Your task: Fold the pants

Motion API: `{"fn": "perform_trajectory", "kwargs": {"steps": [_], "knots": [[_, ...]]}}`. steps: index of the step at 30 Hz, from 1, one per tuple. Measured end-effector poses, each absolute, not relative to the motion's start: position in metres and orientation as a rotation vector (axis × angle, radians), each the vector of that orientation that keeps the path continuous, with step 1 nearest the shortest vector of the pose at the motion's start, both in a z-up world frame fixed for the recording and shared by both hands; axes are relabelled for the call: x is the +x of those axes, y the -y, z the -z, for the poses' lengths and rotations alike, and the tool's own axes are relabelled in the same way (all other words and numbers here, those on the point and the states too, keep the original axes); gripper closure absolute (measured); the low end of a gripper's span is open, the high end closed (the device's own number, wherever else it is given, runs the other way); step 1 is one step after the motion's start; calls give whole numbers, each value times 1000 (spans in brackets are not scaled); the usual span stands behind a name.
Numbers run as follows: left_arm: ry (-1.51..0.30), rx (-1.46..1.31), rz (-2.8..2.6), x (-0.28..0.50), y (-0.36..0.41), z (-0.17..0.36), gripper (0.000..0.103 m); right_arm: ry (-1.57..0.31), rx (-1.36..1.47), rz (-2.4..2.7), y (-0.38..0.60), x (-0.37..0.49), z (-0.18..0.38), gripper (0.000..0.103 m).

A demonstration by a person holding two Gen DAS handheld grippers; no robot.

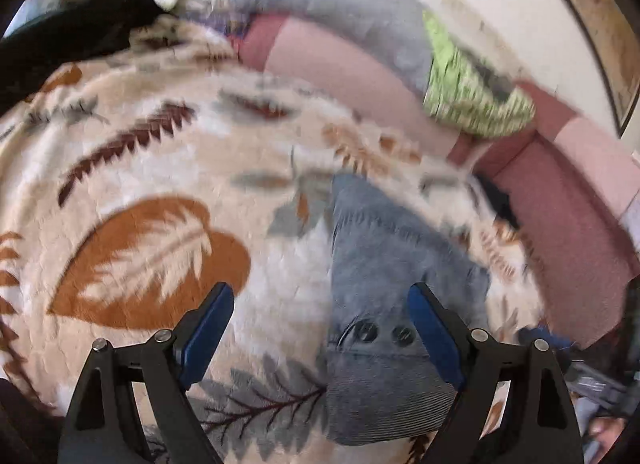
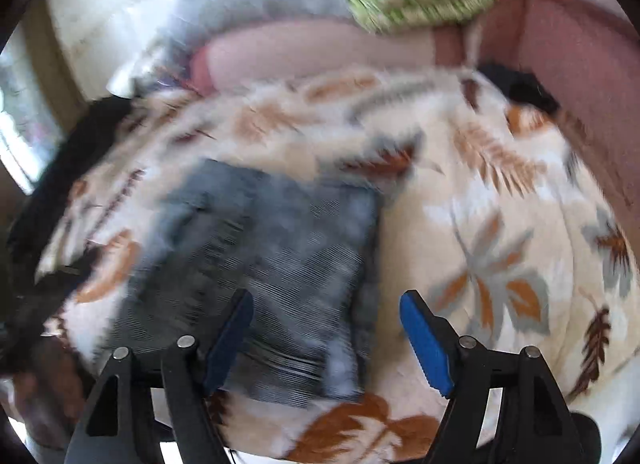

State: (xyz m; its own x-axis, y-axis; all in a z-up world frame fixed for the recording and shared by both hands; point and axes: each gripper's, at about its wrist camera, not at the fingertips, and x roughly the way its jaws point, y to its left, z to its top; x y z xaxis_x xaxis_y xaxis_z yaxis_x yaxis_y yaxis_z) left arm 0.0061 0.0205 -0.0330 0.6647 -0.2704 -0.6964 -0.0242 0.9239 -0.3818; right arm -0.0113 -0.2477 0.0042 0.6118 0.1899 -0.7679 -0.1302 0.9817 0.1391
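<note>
The pants (image 2: 264, 260) are lying on the leaf-print blanket (image 1: 168, 151) as a compact grey-blue rectangle, and that is looking like a fold largely made. In the left view the waistband with its two buttons (image 1: 384, 332) is showing at the near end, sitting between the spread fingers. The left claw (image 1: 320, 332) is gaping wide, grasping nothing. The right claw (image 2: 326, 332) is also spread apart and empty, hovering over the bundle's near right edge. Both views are smearing with motion, so layers are hard to count. Judging from this, little is remaining: perhaps a final halving or some tidying of the edges.
</note>
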Motion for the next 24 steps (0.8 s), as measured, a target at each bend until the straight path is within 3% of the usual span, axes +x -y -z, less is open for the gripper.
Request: {"fn": "perform_trajectory", "kwargs": {"steps": [4, 5, 11, 15, 16, 18, 19, 24], "knots": [[-889, -245, 125, 8, -1, 48, 14, -1093, -92, -135, 238, 3, 57, 20], [-872, -226, 118, 6, 1, 46, 14, -1097, 6, -125, 251, 4, 57, 13], [-903, -326, 133, 9, -13, 55, 14, -949, 42, -164, 244, 7, -7, 14], [-915, -360, 148, 10, -15, 57, 14, -1090, 296, -214, 265, 33, 11, 14], [-915, -362, 151, 10, -16, 57, 14, -1144, 406, -226, 276, 35, 25, 15], [-917, -366, 151, 9, -16, 57, 14, -1209, 511, -203, 292, 30, 47, 38], [-917, -365, 151, 10, -15, 57, 14, -1213, 523, -200, 295, 24, 54, 42], [-919, -365, 143, 13, -13, 56, 14, -1188, 523, -227, 295, 20, 44, 45]]}}
